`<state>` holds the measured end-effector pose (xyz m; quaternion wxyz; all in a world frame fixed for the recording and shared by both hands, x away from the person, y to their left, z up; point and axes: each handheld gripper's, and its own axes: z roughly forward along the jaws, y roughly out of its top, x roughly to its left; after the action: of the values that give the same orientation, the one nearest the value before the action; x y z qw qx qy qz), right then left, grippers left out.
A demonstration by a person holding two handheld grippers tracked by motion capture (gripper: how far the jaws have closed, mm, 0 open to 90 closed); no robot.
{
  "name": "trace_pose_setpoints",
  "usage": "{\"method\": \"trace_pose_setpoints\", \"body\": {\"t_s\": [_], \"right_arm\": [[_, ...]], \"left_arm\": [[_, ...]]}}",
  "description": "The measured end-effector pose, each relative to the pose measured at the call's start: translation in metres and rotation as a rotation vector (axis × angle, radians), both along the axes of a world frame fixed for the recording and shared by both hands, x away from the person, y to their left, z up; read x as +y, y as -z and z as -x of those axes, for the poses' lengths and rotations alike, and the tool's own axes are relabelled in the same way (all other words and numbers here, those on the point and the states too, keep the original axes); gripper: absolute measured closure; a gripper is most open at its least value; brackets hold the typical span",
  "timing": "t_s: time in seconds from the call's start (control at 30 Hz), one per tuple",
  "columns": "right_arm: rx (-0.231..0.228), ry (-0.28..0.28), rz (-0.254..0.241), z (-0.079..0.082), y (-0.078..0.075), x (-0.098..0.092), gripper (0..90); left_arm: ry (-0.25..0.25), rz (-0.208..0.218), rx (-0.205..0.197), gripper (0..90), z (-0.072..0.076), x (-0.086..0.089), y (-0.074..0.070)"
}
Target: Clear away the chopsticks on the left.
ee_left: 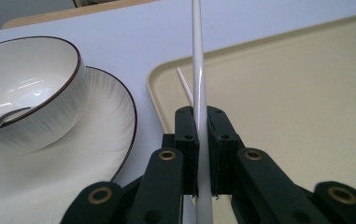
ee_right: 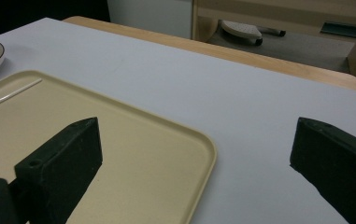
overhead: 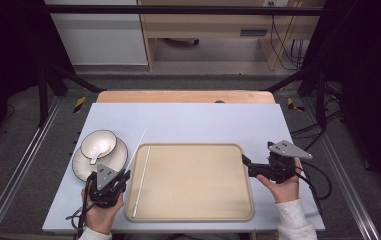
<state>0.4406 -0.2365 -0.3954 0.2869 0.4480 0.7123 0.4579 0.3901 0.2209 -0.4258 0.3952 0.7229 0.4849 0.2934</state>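
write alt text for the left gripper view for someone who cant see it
The left gripper is shut on a white chopstick that runs up between its black jaws. A second chopstick lies in the beige tray beyond, and at left a white bowl with a spoon in it sits on a plate.

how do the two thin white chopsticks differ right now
The white chopstick in the left gripper is clamped between that gripper's shut jaws and slants across the beige tray's left rim toward the bowl side; the white chopstick lying in the tray rests flat along the tray's left side, touched by no gripper. Both are thin, plain white sticks that look alike.
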Motion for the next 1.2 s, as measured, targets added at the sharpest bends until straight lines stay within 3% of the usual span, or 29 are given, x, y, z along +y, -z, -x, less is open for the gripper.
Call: {"method": "trace_pose_setpoints", "body": {"t_s": [0.1, 0.47, 0.57, 0.9, 1.2], "right_arm": [[-0.002, 0.002, 0.0, 0.0, 0.0, 0.0, 2.7], [-0.002, -0.006, -0.011, 0.001, -0.001, 0.0, 2.8], [-0.003, -0.007, -0.013, 0.001, -0.001, 0.0, 2.8], [-0.002, -0.007, -0.01, 0.001, -0.001, 0.0, 2.9], [0.0, -0.011, -0.003, 0.001, 0.001, 0.001, 3.1]], "left_arm": [[-0.025, 0.029, -0.013, 84.6, 0.001, -0.005, -0.002], [-0.069, 0.057, -0.011, 84.6, 0.0, -0.029, -0.003], [-0.071, 0.089, -0.013, 84.6, 0.0, -0.036, -0.001], [-0.084, 0.136, -0.028, 84.6, 0.004, -0.049, 0.011], [-0.095, 0.127, -0.007, 84.6, 0.003, -0.059, 0.028]]}}
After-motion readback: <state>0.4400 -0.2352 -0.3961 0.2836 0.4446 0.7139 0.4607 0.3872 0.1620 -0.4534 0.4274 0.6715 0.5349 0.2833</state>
